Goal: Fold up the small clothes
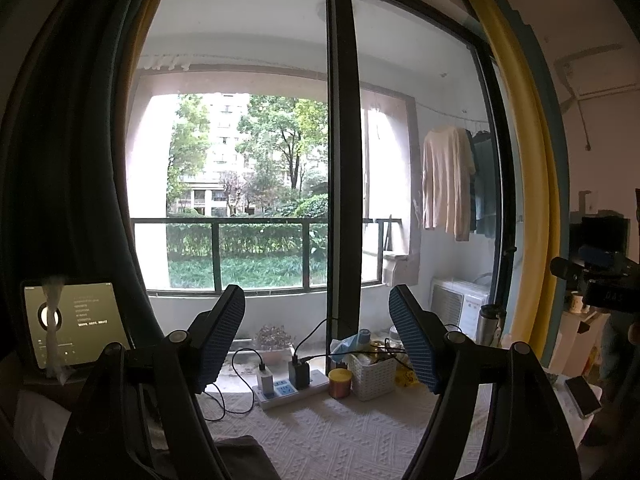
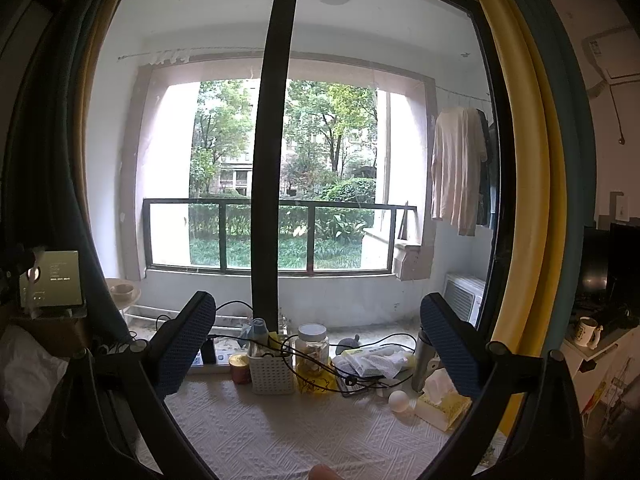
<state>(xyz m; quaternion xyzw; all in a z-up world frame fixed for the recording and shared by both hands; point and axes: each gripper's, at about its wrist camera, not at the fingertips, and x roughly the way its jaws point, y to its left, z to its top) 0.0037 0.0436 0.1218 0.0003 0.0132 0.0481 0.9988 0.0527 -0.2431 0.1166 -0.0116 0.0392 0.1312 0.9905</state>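
Both hand-held grippers are raised and directed toward a large glazed door (image 1: pixel 340 120). The left gripper (image 1: pixel 318 340) is seen with its blue-padded fingers (image 1: pixel 222 340) spread wide apart, and nothing is held between them; the right gripper (image 2: pixel 318 346) is likewise spread wide and empty, its ribbed pads (image 2: pixel 448 344) framing clutter at the far edge of a white textured cloth (image 2: pixel 300 432) that covers the work surface. No small garment to be folded can be identified with certainty in either view (a dark fabric mass (image 1: pixel 240 456) at the lower edge of the left view cannot be told apart as clothing or otherwise). Along the far edge of the cloth, a power strip (image 1: pixel 288 390) with plugged chargers, a small golden tin (image 1: pixel 340 382), a white slotted basket (image 2: pixel 272 372), a lidded glass jar (image 2: pixel 312 350), a tissue box (image 2: pixel 442 402) and a white ball (image 2: pixel 399 402) are arranged close together, with black cables running across several of them. A lit tablet (image 1: pixel 74 320) stands at the left, and a phone (image 1: pixel 584 396) lies at the right. Beyond the glass, a pale shirt (image 2: pixel 456 168) is hung on a balcony line beside darker garments, above an air-conditioner unit (image 1: pixel 460 306). A fingertip (image 2: pixel 324 472) is visible at the bottom edge of the right view.
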